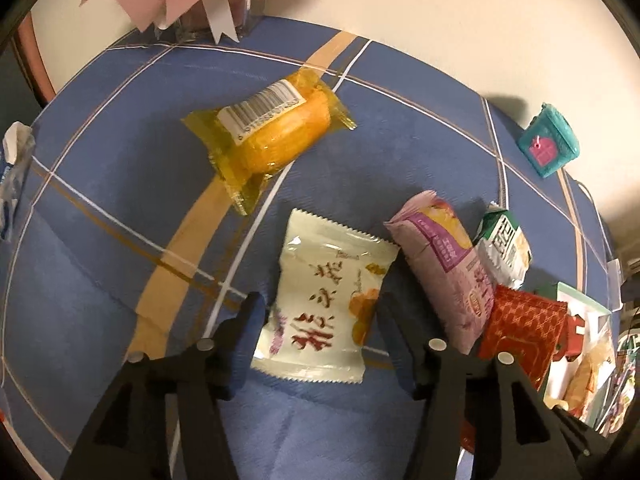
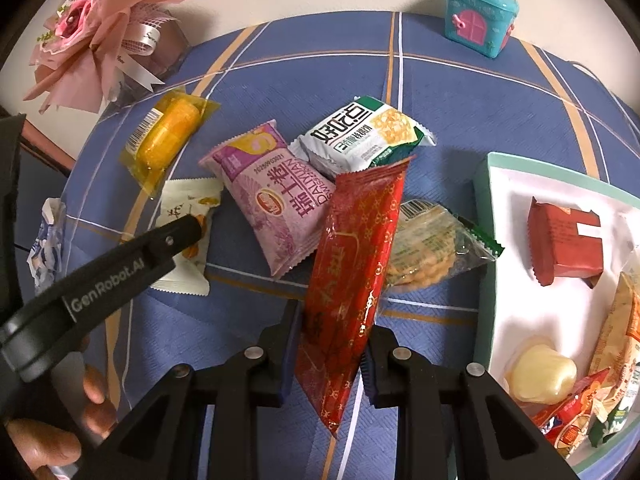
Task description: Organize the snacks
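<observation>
On the blue cloth [image 2: 460, 104], loose snack packets are spread beside a white tray [image 2: 486, 208] that already holds several.

Right gripper [image 2: 330, 348]: narrow, clamped on the red packet [image 2: 352, 264] near its lower third; the packet is tilted up, its top end over the purple packet [image 2: 276, 196] and the cracker pack [image 2: 428, 240].

Left gripper [image 1: 320, 320]: jaws apart, straddling the white packet [image 1: 328, 308], pads not seen pressing; the packet lies flat on the cloth.

Handling, judged: all packets are taken as light, air-puffed foil or film, slick and crinkly, soft to squeeze. Contents such as crackers are likely brittle, so a light pinch is advised. The white packet is best taken across its narrow middle or by a crimped end seam. The yellow cake pack [image 1: 268, 136] looks soft; the seam is the safer hold.
</observation>
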Demonstrator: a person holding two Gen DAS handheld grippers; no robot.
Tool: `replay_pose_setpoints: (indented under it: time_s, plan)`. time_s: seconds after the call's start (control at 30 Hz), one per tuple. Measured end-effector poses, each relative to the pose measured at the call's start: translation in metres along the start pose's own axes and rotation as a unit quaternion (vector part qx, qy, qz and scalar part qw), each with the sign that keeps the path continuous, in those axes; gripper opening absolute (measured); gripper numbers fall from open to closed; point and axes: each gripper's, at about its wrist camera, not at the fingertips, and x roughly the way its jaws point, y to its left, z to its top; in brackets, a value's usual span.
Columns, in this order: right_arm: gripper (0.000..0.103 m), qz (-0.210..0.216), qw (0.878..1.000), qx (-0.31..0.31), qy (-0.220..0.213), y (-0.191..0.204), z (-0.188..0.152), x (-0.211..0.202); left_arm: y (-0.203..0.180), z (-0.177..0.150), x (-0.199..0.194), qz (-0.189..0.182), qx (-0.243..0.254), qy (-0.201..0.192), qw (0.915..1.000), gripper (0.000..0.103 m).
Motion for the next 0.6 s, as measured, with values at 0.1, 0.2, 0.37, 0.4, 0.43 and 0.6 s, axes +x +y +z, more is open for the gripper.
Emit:
replay_pose_setpoints:
  time_s: [0.1, 0.2, 0.37, 0.4, 0.43, 0.6]
  plan:
    - [0.028, 0.004, 1.0, 0.002, 0.003, -0.002, 0.001, 0.003, -0.007, 0.0, 0.008, 0.014, 0.014, 0.0, 0.9998, 0.06]
    - [0.028, 0.008, 1.0, 0.003, 0.006, -0.003, 0.002, 0.006, -0.013, -0.001, 0.016, 0.035, 0.031, 0.001, 0.9989, 0.06]
    - [0.028, 0.004, 1.0, -0.002, 0.007, -0.001, 0.002, 0.01, -0.021, 0.0, 0.02, 0.056, 0.046, -0.001, 0.9974, 0.056]
    - [0.028, 0.001, 1.0, -0.004, 0.006, 0.0, 0.002, 0.01, -0.021, 0.0, 0.019, 0.057, 0.047, -0.001, 0.9973, 0.055]
    - [0.028, -0.001, 1.0, -0.007, 0.006, 0.001, 0.002, 0.01, -0.021, 0.0, 0.019, 0.057, 0.046, 0.001, 0.9973, 0.055]
    - [0.028, -0.009, 1.0, -0.013, 0.004, 0.006, 0.002, 0.011, -0.021, 0.001, 0.018, 0.052, 0.034, 0.008, 0.998, 0.054]
